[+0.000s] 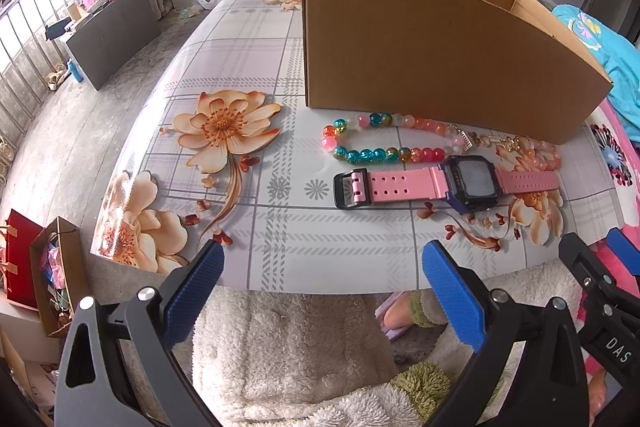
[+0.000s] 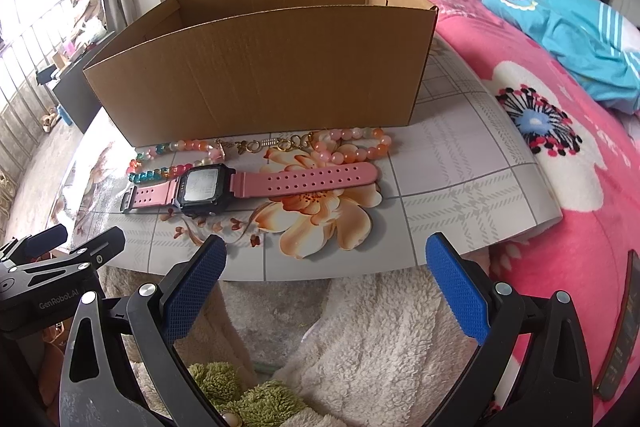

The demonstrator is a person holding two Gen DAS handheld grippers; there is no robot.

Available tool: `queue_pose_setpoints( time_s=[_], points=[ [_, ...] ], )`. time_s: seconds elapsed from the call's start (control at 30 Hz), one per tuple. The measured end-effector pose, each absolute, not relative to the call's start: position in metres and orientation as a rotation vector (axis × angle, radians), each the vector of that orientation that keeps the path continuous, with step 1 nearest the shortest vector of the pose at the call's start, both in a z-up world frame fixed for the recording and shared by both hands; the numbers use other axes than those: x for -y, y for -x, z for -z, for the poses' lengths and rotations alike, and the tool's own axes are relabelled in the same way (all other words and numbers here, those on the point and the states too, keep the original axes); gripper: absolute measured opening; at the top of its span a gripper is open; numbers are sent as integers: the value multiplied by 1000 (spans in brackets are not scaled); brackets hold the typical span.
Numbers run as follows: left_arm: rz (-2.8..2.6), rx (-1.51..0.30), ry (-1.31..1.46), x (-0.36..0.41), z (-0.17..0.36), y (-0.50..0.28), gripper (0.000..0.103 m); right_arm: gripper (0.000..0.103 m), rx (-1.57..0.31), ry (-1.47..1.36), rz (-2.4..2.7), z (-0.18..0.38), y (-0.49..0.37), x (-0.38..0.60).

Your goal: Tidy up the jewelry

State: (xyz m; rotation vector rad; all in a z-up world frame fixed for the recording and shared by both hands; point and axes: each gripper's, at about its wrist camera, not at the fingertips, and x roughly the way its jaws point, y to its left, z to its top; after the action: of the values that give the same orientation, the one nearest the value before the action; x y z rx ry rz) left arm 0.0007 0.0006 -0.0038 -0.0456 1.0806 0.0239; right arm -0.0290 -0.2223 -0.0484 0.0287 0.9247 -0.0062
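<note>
A pink-strapped digital watch [image 1: 444, 183] [image 2: 248, 183] lies flat on the flowered table in front of an open cardboard box [image 1: 420, 59] [image 2: 272, 75]. Behind the watch lie a multicoloured bead bracelet [image 1: 380, 139] [image 2: 168, 159], a small gold chain [image 1: 490, 141] [image 2: 272, 143] and an orange-pink bead bracelet [image 1: 538, 153] [image 2: 356, 147]. My left gripper [image 1: 322, 261] hangs open at the table's near edge, left of the watch. My right gripper [image 2: 326, 253] is open too, near the edge below the watch's long strap. Both hold nothing.
A pink flowered blanket [image 2: 560, 155] with a blue garment [image 2: 568, 31] lies right of the table. A person's fluffy white robe [image 1: 288, 347] is below the table edge. On the floor at left stand a red bag [image 1: 20, 267] and a small carton [image 1: 54, 275].
</note>
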Motion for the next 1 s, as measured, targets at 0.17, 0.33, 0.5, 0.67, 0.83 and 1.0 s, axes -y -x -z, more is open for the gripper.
queue_pose_setpoints(
  time_s=[0.17, 0.33, 0.5, 0.67, 0.83, 1.0],
  points=[
    [-1, -1074, 30, -1, 2, 0, 97, 96, -892, -4, -10, 47, 30, 224],
    [59, -1079, 42, -9, 2, -4, 97, 96, -807, 109, -117, 39, 29, 211],
    [214, -998, 113, -28, -1, -5, 97, 91, -811, 183, -347, 42, 9, 188],
    [286, -879, 166, -45, -8, 1, 97, 89, -777, 342, -519, 51, -5, 158],
    [378, -865, 217, -56, -2, 4, 97, 79, -849, 435, -581, 66, -24, 141],
    [396, -839, 105, -40, 1, 9, 97, 76, -935, 418, -626, 82, -32, 146]
  ],
)
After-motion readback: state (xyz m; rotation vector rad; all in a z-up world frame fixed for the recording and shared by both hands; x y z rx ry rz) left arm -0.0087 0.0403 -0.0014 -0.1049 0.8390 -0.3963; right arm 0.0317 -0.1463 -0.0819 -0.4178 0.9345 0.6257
